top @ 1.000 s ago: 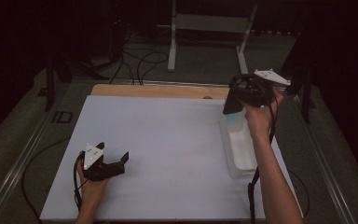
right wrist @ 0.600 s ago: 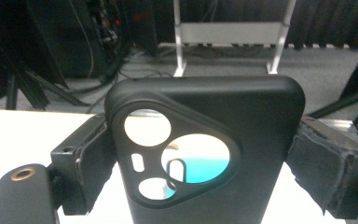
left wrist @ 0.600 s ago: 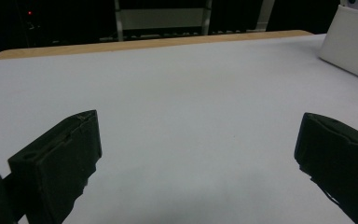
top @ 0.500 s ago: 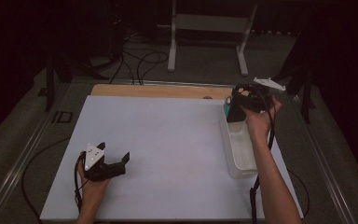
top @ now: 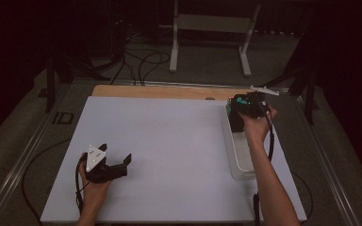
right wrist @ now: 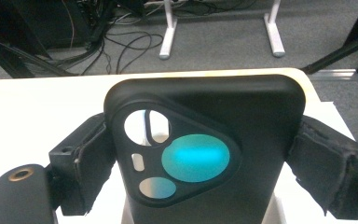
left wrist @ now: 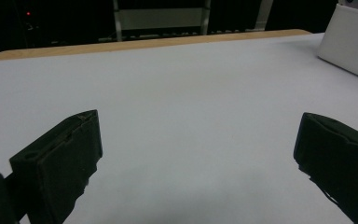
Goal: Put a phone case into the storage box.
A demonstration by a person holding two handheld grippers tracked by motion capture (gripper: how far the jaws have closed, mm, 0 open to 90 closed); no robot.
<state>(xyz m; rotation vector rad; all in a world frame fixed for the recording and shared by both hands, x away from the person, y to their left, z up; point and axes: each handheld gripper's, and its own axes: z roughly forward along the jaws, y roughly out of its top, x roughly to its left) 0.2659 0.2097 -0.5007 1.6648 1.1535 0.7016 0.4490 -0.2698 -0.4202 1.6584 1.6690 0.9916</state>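
right claw clamped on a black phone case, jaws pressing its two side edges, triangular camera cutout facing the lens. a second ago that claw was held higher, over the far end of the clear bin; now it has dropped lower and sits right at the bin's far end. in the high view the case is mostly hidden behind hand and claw, so whether it's already touching the bin is hard to say, probably just above or at the rim. reads as the case being lowered into the bin, placing step nearly there, release not yet done.

left claw hasn't moved, parked on the desk near the front left corner, jaws spread wide, nothing between them; left gripper view shows bare white surface ahead and the bin wall off at the far right.

surface: white sheet over a wooden desk, strip of wood showing along the far edge. room dim, grey carpet floor, loose cables and a white metal stand beyond the desk.
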